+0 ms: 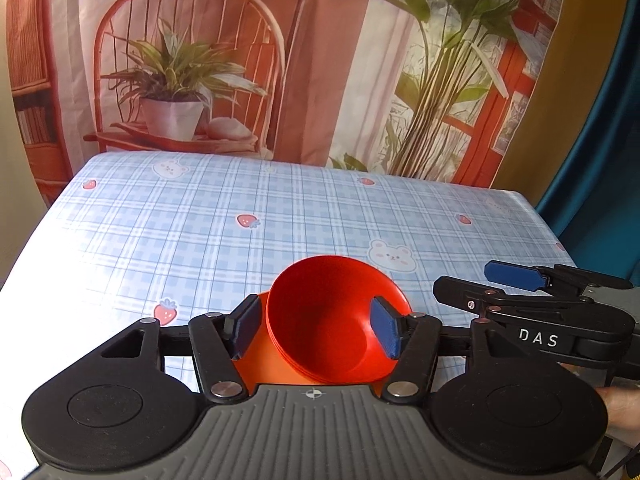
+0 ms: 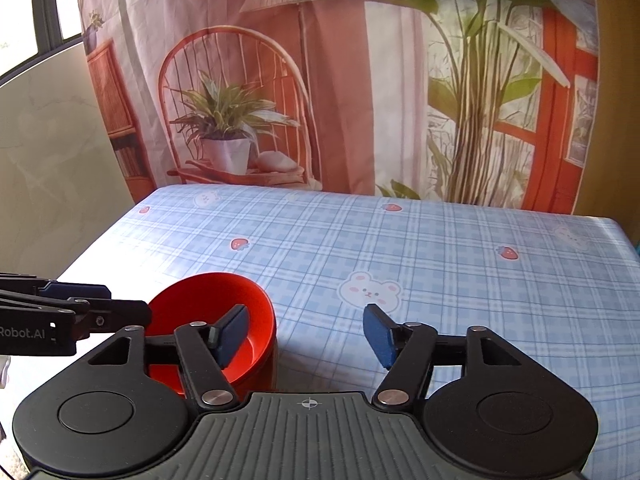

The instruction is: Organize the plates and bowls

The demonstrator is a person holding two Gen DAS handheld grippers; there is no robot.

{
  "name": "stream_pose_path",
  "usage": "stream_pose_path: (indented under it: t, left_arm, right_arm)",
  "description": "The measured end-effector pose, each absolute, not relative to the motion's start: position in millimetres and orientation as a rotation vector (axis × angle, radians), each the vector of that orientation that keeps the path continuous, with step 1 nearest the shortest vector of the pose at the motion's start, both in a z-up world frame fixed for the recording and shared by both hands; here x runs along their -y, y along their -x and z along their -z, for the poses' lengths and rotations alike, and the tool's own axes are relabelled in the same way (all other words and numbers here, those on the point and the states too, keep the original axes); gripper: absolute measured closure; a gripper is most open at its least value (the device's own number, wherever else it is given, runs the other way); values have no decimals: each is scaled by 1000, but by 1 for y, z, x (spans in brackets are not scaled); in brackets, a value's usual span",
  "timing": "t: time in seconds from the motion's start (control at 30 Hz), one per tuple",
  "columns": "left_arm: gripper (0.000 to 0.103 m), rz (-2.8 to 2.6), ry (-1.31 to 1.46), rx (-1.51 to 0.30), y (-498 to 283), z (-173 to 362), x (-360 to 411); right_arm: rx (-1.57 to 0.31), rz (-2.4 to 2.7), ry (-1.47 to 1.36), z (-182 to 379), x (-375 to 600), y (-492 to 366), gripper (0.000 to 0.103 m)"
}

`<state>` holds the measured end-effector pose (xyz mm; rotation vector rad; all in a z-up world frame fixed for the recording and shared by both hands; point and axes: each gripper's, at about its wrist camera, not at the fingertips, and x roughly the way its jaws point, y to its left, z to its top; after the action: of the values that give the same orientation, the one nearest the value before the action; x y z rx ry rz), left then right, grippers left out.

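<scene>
Now our left gripper [image 1: 316,330] and right gripper [image 2: 306,334] both stand wide, gripping nothing. We judge the red bowl [image 1: 332,320] was nested in the orange stack [image 1: 256,364] at six o'clock on the table [image 1: 200,220]. Lettering reads "DAS" and "Robot.AI".

Staged home-like recording corner where I work: desk [image 2: 440,240] under a blue plaid bear-and-strawberry cloth [image 1: 200,216], printed living-room backdrop [image 1: 320,60] hung behind, window [image 2: 40,8] at left.
</scene>
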<state>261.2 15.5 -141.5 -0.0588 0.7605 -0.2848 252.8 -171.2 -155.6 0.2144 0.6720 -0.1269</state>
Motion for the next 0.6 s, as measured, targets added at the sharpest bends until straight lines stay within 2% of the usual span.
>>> stream_pose_path:
  t: [0.13, 0.2, 0.3, 0.43, 0.6]
  left_arm:
    - [26, 279, 36, -711, -250, 127, -12]
    - [16, 273, 25, -684, -245, 119, -10]
    - [7, 269, 15, -645, -237, 108, -9]
    - [0, 234, -7, -594, -227, 90, -8]
    - [0, 196, 0, -560, -219, 72, -8]
  right_arm:
    - [-650, 156, -243, 140, 182, -237, 17]
    - [-632, 162, -240, 130, 186, -229, 10]
    - [-607, 173, -227, 117, 189, -217, 0]
    - [-583, 202, -218, 101, 194, -202, 0]
    - [-535, 224, -195, 85, 197, -183, 0]
